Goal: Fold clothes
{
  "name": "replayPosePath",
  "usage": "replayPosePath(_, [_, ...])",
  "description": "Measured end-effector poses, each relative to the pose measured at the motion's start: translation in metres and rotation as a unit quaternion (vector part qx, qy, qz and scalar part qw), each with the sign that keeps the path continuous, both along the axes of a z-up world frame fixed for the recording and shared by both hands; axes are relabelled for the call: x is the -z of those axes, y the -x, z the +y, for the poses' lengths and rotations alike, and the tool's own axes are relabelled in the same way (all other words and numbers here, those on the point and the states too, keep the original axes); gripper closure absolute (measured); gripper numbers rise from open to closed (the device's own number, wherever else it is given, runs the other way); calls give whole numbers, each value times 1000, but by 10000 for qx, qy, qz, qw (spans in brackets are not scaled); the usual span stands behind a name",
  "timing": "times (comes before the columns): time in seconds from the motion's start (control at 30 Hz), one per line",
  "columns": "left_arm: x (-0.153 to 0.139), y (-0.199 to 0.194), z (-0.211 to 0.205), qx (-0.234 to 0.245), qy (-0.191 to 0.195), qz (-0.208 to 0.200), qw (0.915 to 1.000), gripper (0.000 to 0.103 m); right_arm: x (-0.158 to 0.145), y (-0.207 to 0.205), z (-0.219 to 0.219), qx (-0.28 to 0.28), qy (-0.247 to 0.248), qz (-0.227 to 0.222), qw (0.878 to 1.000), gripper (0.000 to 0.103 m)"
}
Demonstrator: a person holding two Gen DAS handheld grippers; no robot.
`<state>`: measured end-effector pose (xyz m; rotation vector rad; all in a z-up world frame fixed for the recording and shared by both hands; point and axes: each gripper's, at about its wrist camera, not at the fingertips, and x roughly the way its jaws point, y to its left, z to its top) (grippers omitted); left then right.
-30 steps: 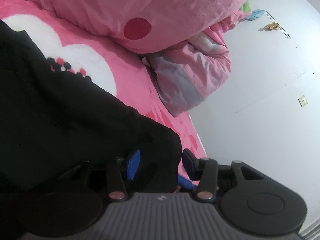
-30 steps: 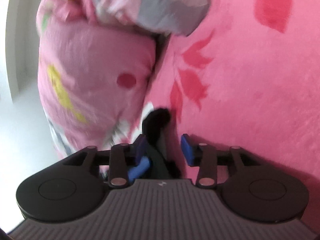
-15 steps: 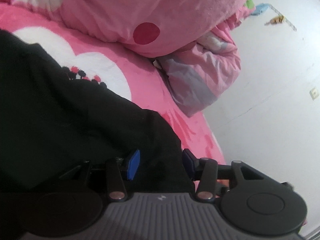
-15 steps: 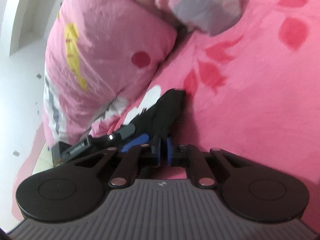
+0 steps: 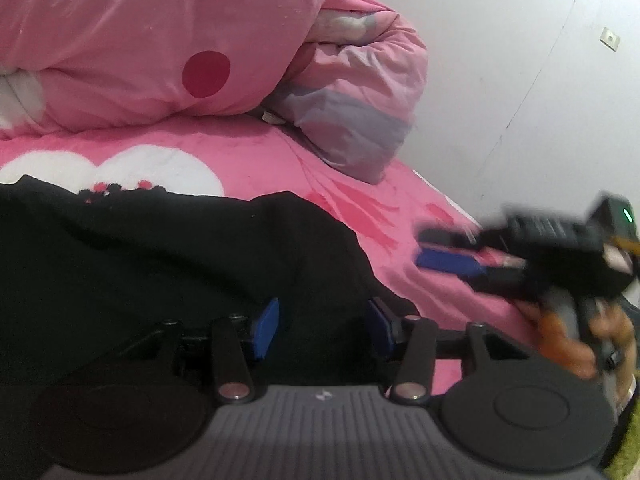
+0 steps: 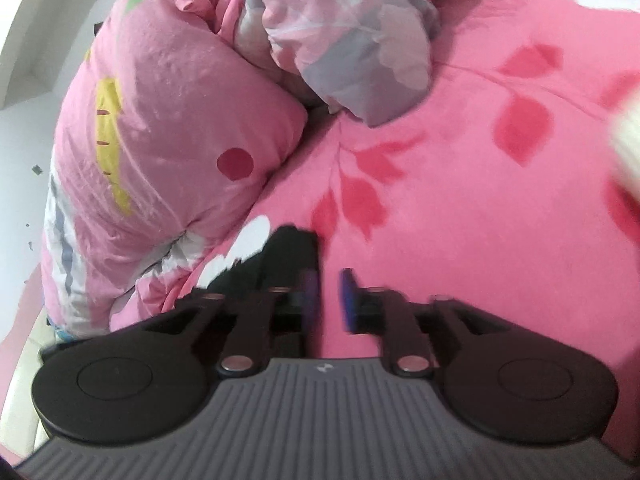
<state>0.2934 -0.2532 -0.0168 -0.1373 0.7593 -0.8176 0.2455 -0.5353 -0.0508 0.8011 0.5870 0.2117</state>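
Note:
A black garment (image 5: 160,264) lies spread on the pink bedspread (image 5: 280,160). My left gripper (image 5: 324,328) is open, low over the garment's right edge, with black cloth between its blue pads. In the right wrist view a corner of the garment (image 6: 288,252) lies just ahead and left of my right gripper (image 6: 330,296). That gripper is open with a small gap and holds nothing; pink bedspread (image 6: 480,220) shows between its pads. The right gripper also shows blurred in the left wrist view (image 5: 452,260), off to the right of the garment.
A big pink pillow with a red dot (image 5: 180,40) and a bunched pink and grey quilt (image 5: 360,120) lie at the head of the bed. A white wall (image 5: 520,80) borders the bed on the right.
My right gripper was shut on the garment's corner half a second ago; it has opened and let go. My left gripper has stayed open and swung to a flatter view over the garment.

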Motion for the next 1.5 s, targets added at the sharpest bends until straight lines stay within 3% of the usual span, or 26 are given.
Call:
replayPosePath(0.07, [2,-1,2,-11,66,46,10000,51,-3,-27,3,40,46,-20,10000,58])
replayPosePath(0.23, [5,-3,5,-43,224,134,9996,51,5,-93,20,-200,465,261,9984,53])
replayPosePath(0.3, [7,-3,8,-65,330,167,9993,51,8,-98,25,-269,530,220,9980,72])
replayPosePath(0.33, [7,-4,9,-92,400,202,9990,52,9,-97,27,-305,541,195,9979,98])
replayPosePath(0.37, [8,-5,11,-122,474,244,9985,52,9,-96,29,-340,551,171,9978,103])
replayPosePath(0.63, [12,-12,23,-305,892,499,9943,54,8,-94,32,-379,405,74,9984,98])
replayPosePath(0.73, [14,-14,28,-429,1047,519,9922,56,13,-100,37,-456,463,215,9977,79])
replayPosePath(0.8, [14,-14,35,-619,1213,498,9894,56,11,-99,47,-421,835,94,9956,86])
replayPosePath(0.83, [15,-14,39,-749,1300,491,9875,56,8,-97,50,-428,1018,44,9939,98])
replayPosePath(0.87, [15,-15,44,-873,1372,496,9855,56,5,-94,52,-479,1083,-104,9929,103])
replayPosePath(0.97, [18,-19,57,-1247,1630,604,9769,57,-10,-80,61,-767,1340,-726,9853,103])
replayPosePath(1.1, [23,-24,67,-1419,1891,795,9684,61,-35,-50,86,-1751,1753,-1755,9528,103])
replayPosePath(1.17, [23,-24,67,-1419,1886,788,9685,61,-39,-45,96,-1860,1977,-1801,9455,103])
replayPosePath(1.2, [23,-24,67,-1415,1884,781,9687,61,-40,-43,101,-1900,2076,-1814,9423,102])
replayPosePath(1.33, [24,-25,69,-1405,1922,785,9681,61,-27,-65,74,-1220,1741,-1214,9696,95])
replayPosePath(1.4, [25,-25,70,-1402,1954,797,9674,61,-21,-71,61,-899,1606,-1002,9778,67])
replayPosePath(1.43, [25,-25,69,-1399,1961,798,9673,61,-18,-73,55,-776,1559,-914,9805,47])
replayPosePath(1.47, [26,-25,69,-1397,1961,799,9673,61,-15,-76,52,-632,1562,-857,9820,41])
replayPosePath(1.5, [26,-25,68,-1396,1954,796,9675,61,-12,-80,49,-509,1512,-790,9840,41])
